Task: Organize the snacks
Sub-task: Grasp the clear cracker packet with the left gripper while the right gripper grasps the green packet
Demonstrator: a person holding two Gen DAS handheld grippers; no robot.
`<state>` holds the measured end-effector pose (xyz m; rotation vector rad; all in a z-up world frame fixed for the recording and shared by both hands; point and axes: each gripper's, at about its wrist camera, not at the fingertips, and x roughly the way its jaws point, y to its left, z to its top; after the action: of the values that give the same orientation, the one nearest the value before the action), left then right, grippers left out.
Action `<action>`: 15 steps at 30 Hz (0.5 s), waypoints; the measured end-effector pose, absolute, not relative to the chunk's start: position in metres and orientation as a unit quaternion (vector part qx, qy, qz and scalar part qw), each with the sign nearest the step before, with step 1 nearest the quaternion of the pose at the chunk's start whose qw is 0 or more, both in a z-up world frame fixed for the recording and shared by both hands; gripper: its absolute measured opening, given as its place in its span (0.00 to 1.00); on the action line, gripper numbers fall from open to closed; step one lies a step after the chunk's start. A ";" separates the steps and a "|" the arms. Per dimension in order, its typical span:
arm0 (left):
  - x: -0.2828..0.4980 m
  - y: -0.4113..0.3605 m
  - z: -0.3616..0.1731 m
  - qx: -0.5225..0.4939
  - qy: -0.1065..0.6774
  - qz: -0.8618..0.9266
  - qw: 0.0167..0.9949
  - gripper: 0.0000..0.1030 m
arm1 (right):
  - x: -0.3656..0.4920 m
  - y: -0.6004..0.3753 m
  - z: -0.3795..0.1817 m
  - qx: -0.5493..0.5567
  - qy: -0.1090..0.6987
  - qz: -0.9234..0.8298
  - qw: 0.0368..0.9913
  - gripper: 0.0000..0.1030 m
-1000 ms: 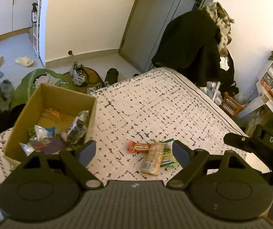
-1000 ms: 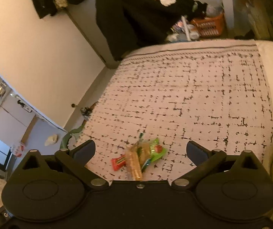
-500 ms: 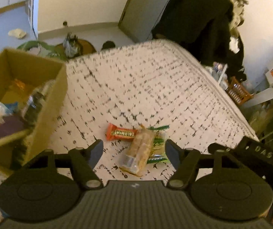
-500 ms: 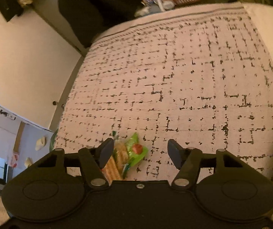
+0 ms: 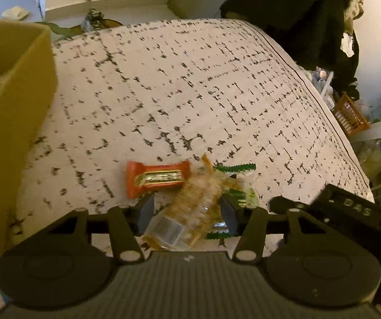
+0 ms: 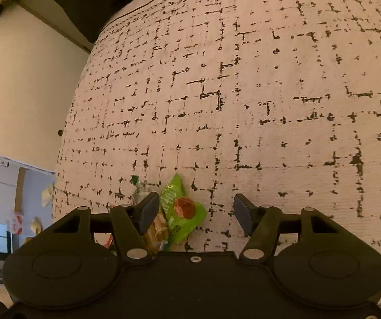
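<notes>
Three snacks are clustered on the patterned bedspread [image 5: 190, 93]; the clear cracker pack [image 5: 187, 212] is straddled by the left gripper [image 5: 186, 214], jaws just narrowed, contact unclear; the green packet [image 6: 183, 210] lies inside the half-open, empty right gripper [image 6: 197, 214]; the cardboard box [image 5: 17, 122] waits at nine o'clock, seemingly their destination.

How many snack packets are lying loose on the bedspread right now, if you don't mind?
3, clustered: orange bar leftmost, clear cracker pack between the left gripper's jaws, green packet beneath it. Others may hide underneath.
</notes>
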<state>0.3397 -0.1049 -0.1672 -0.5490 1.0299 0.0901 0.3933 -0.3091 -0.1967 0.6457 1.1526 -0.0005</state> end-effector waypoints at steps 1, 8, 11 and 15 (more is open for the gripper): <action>0.341 -0.106 -0.170 -0.258 0.488 0.041 0.833 0.51 | 0.395 -0.308 -0.197 0.296 0.536 0.000 0.791 0.60; 0.342 -0.098 -0.187 -0.289 0.498 0.041 0.817 0.40 | 0.402 -0.288 -0.196 0.242 0.538 0.011 0.807 0.61; 0.340 -0.097 -0.187 -0.283 0.498 0.040 0.818 0.37 | 0.401 -0.281 -0.194 0.212 0.540 0.014 0.814 0.61; 0.330 -0.099 -0.186 -0.252 0.499 0.046 0.828 0.36 | 0.400 -0.284 -0.194 0.214 0.539 0.008 0.814 0.55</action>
<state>0.3305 -0.0990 -0.1860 -0.5360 1.0590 0.0978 0.4004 -0.2838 -0.1937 0.4563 1.1506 0.0174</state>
